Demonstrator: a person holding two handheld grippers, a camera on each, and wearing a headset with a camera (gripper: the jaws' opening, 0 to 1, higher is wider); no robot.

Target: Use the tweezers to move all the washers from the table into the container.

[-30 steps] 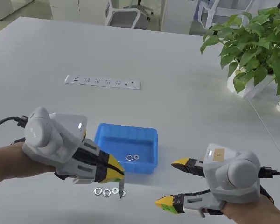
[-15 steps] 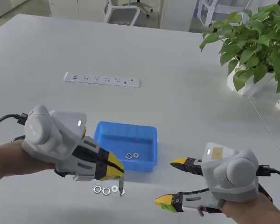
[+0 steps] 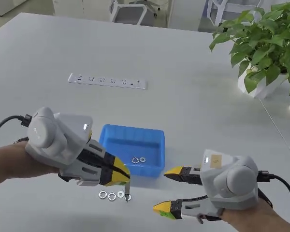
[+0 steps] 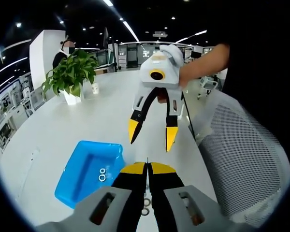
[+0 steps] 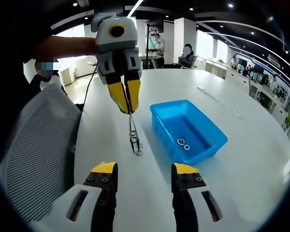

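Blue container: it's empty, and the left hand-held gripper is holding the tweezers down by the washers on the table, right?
Not empty: the head view shows two washers lying in the blue container. The rest holds: the left hand-held gripper grips the tweezers, tips down by the washers on the table.

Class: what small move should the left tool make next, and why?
The left tool holds thin metal tweezers, tips down at the row of small silver washers on the white table beside the blue plastic container; probably nip the end one and lift.
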